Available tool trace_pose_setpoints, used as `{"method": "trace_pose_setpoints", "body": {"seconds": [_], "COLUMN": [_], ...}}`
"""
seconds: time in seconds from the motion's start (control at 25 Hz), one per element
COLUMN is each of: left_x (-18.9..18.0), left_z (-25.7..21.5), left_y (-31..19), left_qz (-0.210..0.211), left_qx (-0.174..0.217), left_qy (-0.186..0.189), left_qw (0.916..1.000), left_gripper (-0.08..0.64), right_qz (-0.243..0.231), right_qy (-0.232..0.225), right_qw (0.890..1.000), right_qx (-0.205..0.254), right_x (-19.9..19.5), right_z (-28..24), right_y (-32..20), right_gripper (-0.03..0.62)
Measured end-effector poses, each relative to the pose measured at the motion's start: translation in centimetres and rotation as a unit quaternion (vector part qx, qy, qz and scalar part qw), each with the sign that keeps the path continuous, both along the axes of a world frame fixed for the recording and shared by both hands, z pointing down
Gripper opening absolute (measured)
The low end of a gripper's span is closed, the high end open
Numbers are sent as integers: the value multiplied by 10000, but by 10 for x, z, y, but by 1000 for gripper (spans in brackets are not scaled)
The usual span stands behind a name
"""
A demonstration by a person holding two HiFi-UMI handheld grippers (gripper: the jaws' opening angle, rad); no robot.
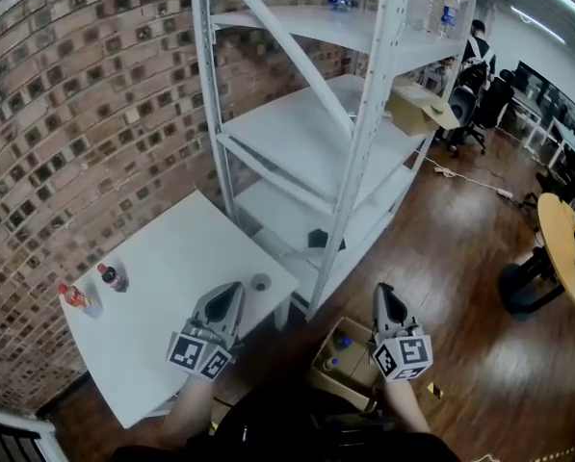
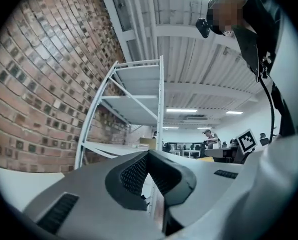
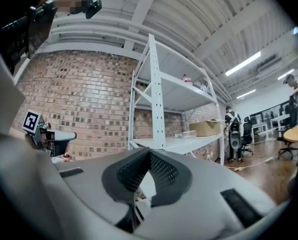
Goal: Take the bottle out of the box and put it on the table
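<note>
Where brick [image 1: 75, 114] meets shelving [image 1: 350, 114], a table [image 1: 191, 258] (two bottles [image 1: 112, 277]) stands.

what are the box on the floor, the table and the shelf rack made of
Box: plain brown cardboard, matte, flaps folded open.
Table: smooth white top, likely laminate or painted board.
Shelf rack: probably white-painted metal, given its thin perforated uprights.

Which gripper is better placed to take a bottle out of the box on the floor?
Right. The right gripper hangs by the box with its blue-capped bottles; the left gripper is over the table, farther off. Both are shut and empty.
</note>
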State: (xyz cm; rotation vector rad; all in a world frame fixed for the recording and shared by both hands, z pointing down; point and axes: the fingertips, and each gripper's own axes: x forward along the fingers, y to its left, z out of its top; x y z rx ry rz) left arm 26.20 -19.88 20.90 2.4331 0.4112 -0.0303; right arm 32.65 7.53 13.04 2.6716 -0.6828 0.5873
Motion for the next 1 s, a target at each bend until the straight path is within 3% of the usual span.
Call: {"method": "trace_pose_setpoints", "body": {"seconds": [0.16, 0.4, 0.76, 1.0], "left_x": [10, 6, -25, -33], "left_z": [-15, -32, -35, -40], "left_y": [32, 78, 141, 163], "left_qz": [581, 1403, 2361, 2762], "left_qx": [-210, -478, -671, -612], "left_qy": [303, 644, 748, 840], "left_qw": [9976, 9869, 9665, 9555], "left_gripper": [4, 3, 5, 3], "right_qz": [567, 1212, 1803, 2288], "right_qy": [249, 504, 386, 428], "right_qw": [9979, 9902, 9795, 9688], "right_qx": [-192, -477, -808, -852], "right_x": [-27, -78, -155, -188], "right_z": [-24, -52, -58, -61], "right_y": [31, 62, 92, 119], "right_gripper": [3, 3, 3, 3]}}
